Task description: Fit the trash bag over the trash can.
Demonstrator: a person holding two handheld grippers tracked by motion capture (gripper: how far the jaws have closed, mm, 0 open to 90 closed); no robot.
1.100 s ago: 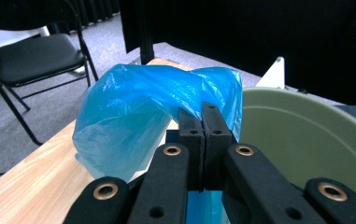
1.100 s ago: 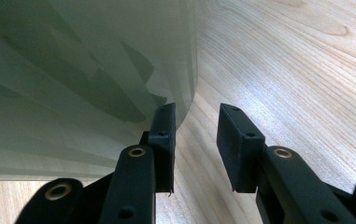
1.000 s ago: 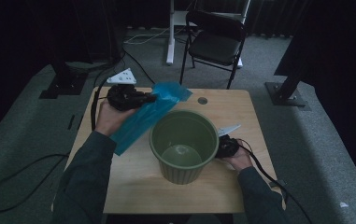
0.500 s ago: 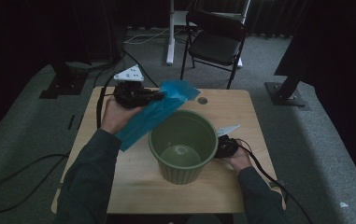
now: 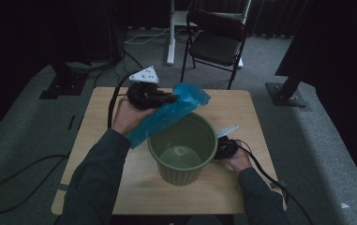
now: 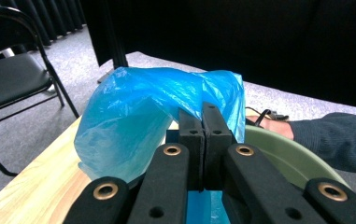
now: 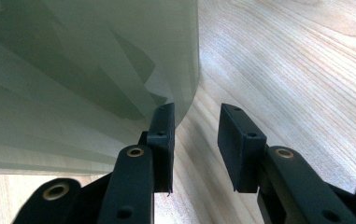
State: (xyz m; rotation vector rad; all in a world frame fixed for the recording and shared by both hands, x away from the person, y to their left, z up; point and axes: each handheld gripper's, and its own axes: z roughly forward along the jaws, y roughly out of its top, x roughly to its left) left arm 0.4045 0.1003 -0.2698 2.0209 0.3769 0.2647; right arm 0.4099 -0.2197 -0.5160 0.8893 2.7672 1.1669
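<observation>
Blue bag [image 5: 169,115], clenched in left gripper [image 5: 174,98], has lifted slightly; right gripper [image 7: 195,140] has just been opening.

A: What sits ahead of the right claw [image 7: 195,140]?

B: A pale green ribbed pot [image 7: 87,70], rising at the left over the light wooden counter [image 7: 297,70].

A: Is the claw gripping it?

B: No. The jaws stand apart and have just been opening; bare wood lies between them. The left jaw is right against the pot's wall.
</observation>
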